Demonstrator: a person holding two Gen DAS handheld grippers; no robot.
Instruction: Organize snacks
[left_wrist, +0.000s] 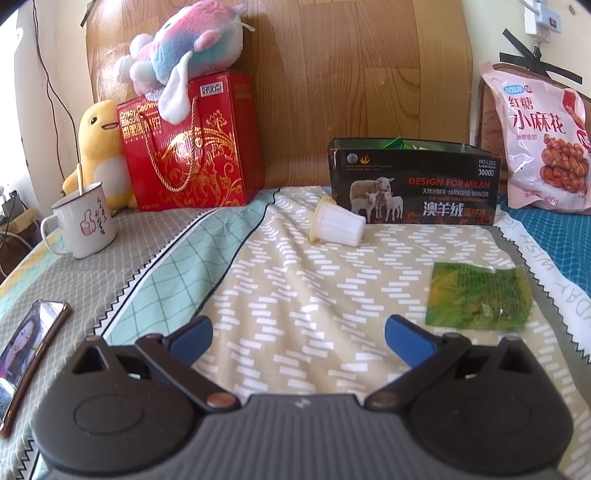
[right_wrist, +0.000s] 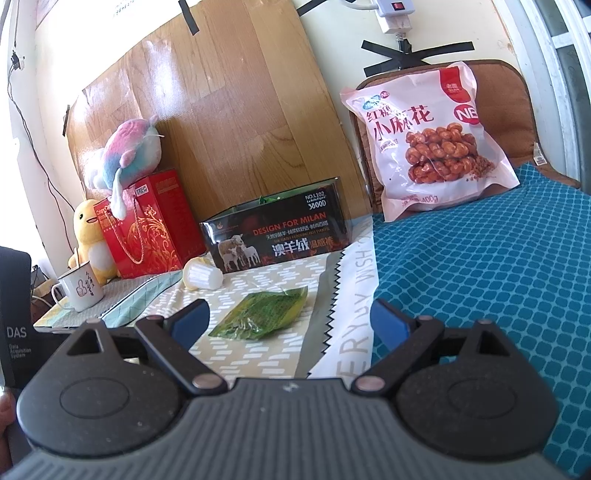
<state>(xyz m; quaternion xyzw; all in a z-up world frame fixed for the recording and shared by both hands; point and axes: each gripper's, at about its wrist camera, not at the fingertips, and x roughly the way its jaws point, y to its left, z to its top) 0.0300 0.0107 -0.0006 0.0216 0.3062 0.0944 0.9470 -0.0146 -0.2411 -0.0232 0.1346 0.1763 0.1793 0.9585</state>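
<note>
Lying flat on the beige patterned bedspread (left_wrist: 295, 295), the green crinkled plastic snack packet (right_wrist: 260, 314) sits loose, just ahead of the right claw (right_wrist: 290, 319) and beside the right fingertip of the left claw (left_wrist: 298, 334). Both claws: blue-padded, spread wide, grasping nothing.

Second loose item: white ribbed plastic jelly cup with yellow lid (left_wrist: 338, 223), tipped on its side, just in front of the black rectangular open-topped box printed with sheep (left_wrist: 413, 184). Green wrappers show above that box's rim, so it is judged the collecting container.

Step in hand, by judgement: approach before a pick, with two items left outside the box. The next move calls for a low, flat pinch on the thin packet's edge, then a lift over the box wall.

Surroundings: large pink bag of fried dough twists (right_wrist: 430, 142) leaning upright at the back right; red gift box with cord handle (left_wrist: 188, 144); white enamel mug (left_wrist: 83, 221); phone (left_wrist: 26, 350).
</note>
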